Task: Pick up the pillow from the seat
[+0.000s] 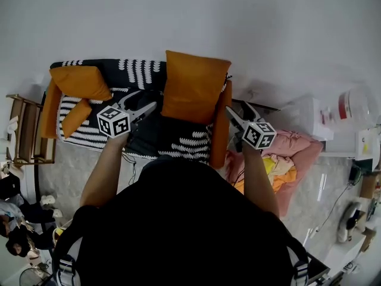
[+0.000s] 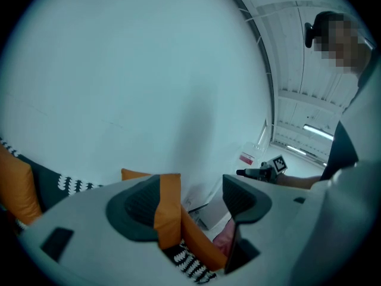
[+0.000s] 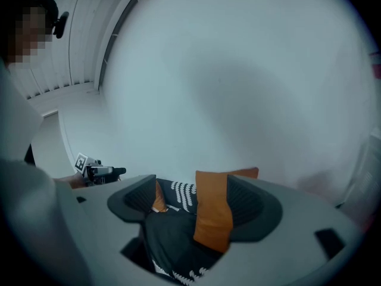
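Note:
A large orange pillow (image 1: 193, 87) stands upright on the black-and-white patterned sofa seat (image 1: 178, 137), leaning on the backrest. My left gripper (image 1: 147, 102) is just beside the pillow's left edge, jaws apart. In the left gripper view the pillow's edge (image 2: 168, 210) shows between the jaws beside one pad, with a gap to the other. My right gripper (image 1: 238, 113) hovers by the pillow's right side, over the orange armrest (image 1: 221, 130). In the right gripper view the pillow (image 3: 211, 216) lies against one pad only, and the jaws stand wide.
A second orange pillow (image 1: 80, 81) and a small orange cushion (image 1: 76, 117) lie at the sofa's left end. A pink heap of fabric (image 1: 292, 154), a white box (image 1: 303, 115) and a clear jug (image 1: 354, 109) sit right of the sofa. A wooden rack (image 1: 24, 130) stands at left.

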`<state>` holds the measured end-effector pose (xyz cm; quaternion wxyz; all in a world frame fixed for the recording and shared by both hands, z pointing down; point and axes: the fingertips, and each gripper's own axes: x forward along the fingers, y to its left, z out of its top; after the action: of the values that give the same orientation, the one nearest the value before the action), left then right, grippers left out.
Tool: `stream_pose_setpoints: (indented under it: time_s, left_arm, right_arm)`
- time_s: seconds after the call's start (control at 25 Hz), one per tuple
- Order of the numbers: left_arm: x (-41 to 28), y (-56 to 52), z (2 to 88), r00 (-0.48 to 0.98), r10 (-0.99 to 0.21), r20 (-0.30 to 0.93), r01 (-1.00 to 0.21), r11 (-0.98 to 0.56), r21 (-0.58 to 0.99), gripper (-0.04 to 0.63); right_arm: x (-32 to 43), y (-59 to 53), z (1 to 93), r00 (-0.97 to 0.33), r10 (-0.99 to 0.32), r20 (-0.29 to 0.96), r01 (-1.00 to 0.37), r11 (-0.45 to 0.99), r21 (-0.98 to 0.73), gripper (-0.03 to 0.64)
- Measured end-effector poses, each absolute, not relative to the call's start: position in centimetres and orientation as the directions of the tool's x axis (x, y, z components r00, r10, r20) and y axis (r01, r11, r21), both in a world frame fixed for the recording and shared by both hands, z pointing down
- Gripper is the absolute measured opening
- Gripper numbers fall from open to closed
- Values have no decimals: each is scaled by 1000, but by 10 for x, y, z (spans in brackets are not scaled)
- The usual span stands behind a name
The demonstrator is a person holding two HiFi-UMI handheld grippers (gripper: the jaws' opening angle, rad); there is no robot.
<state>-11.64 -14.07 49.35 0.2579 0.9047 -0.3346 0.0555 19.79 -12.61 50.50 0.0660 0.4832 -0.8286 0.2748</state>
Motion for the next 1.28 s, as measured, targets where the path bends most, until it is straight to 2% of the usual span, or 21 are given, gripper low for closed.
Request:
stream_pose_setpoints:
  time_s: [1.28]
  left_arm:
    - [-110, -245, 577, 785, -471, 402, -619, -612, 493, 336]
  right_arm:
    - [217, -206, 592, -448, -742, 498, -868, 228, -441, 377]
